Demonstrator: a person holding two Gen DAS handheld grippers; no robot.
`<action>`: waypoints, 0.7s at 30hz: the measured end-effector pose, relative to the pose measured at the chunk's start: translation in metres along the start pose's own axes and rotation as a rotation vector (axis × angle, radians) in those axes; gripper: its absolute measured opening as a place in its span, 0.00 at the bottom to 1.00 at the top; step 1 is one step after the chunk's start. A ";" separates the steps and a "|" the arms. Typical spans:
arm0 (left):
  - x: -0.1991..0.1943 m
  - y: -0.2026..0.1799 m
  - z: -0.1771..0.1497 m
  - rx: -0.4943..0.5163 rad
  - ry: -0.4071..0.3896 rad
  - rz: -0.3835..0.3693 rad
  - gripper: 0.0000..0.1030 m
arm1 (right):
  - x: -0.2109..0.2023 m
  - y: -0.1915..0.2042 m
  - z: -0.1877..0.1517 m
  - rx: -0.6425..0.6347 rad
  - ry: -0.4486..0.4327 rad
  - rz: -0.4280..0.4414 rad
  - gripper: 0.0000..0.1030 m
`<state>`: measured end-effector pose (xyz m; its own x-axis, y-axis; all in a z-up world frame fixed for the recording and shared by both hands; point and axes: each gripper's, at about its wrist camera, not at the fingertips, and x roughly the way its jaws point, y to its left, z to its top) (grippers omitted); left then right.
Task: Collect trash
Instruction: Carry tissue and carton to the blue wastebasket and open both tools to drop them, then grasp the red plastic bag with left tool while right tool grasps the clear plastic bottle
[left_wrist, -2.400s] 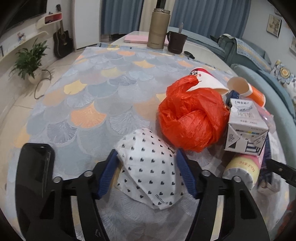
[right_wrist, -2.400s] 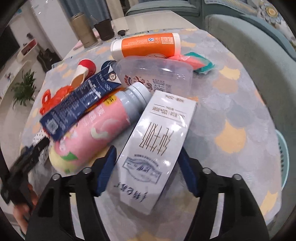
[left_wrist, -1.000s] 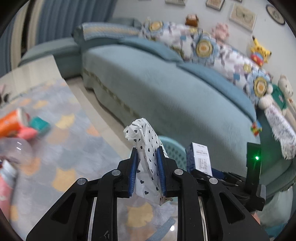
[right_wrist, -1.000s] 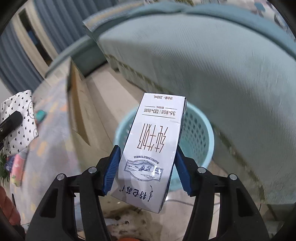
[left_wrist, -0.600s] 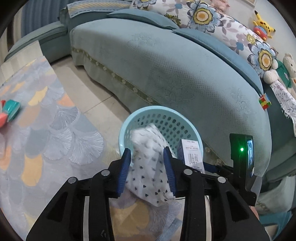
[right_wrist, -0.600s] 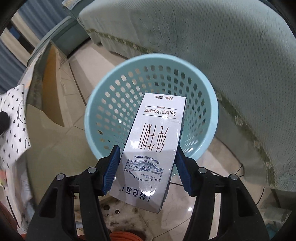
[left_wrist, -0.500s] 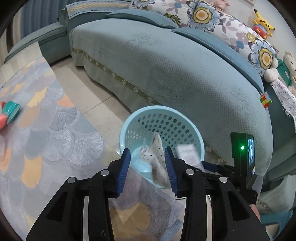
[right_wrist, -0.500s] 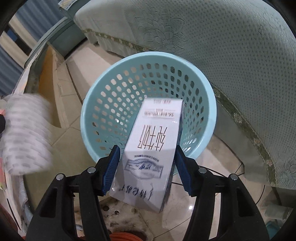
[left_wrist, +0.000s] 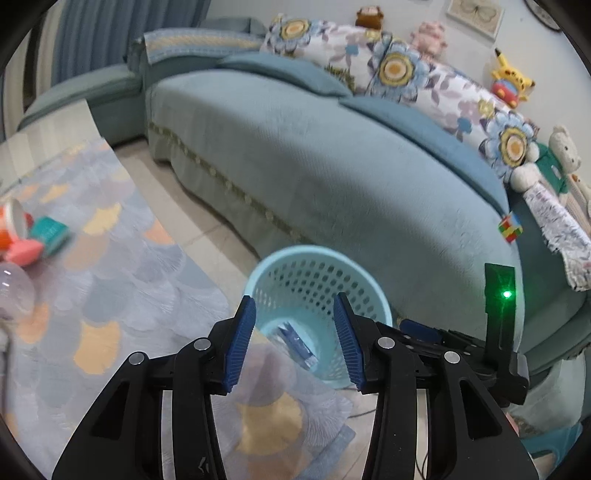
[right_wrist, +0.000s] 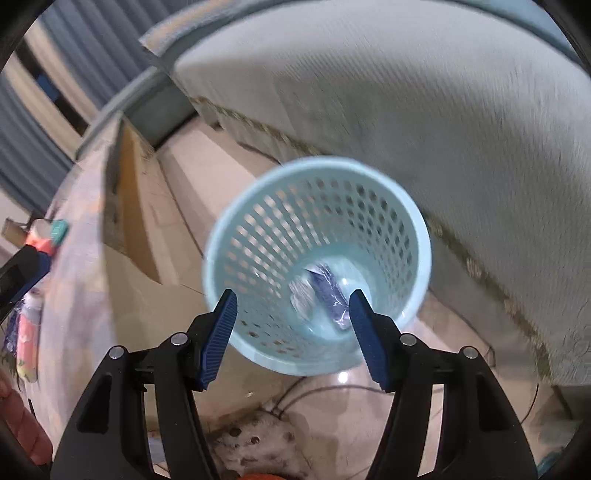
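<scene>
Left tongs (left_wrist: 295, 339): my jaws are opening, nothing between them; the basket shows through the gap.
Right tongs (right_wrist: 291, 332): my jaws stand wide with nothing held, pointed down into the basket.
Basket (right_wrist: 417, 236): pale blue, perforated, on the floor at about 12 o'clock of both tongs, just beside the sofa (left_wrist: 332, 155).
Binned trash (right_wrist: 325, 295): blurred white and dark blue pieces lie at the basket's bottom; I cannot tell exactly what each one is.
Remaining trash (left_wrist: 22, 236): an orange, pink and teal cluster lies on the patterned surface (left_wrist: 110, 266) at about 9 o'clock of my left tongs, well apart from the basket.
Long axis: too blurred to tell for any piece.
Nearer hand: I judge my left, since the right view shows that clutter only far out at its 9 o'clock edge.
Next move, my guess: swing both tongs back toward 9 o'clock.
</scene>
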<state>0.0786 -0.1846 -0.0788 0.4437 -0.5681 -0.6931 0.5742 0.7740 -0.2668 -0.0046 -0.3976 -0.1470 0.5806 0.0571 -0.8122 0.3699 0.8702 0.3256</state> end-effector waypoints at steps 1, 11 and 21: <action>-0.013 0.000 0.001 0.002 -0.031 0.010 0.52 | -0.010 0.011 0.002 -0.026 -0.026 0.016 0.58; -0.157 0.054 0.005 -0.073 -0.277 0.138 0.66 | -0.081 0.137 0.002 -0.302 -0.211 0.136 0.58; -0.260 0.200 -0.048 -0.319 -0.337 0.419 0.66 | -0.066 0.264 -0.016 -0.525 -0.201 0.285 0.49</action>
<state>0.0449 0.1309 0.0162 0.8092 -0.2148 -0.5468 0.0935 0.9660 -0.2409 0.0429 -0.1637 -0.0149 0.7480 0.2736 -0.6047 -0.1953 0.9615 0.1934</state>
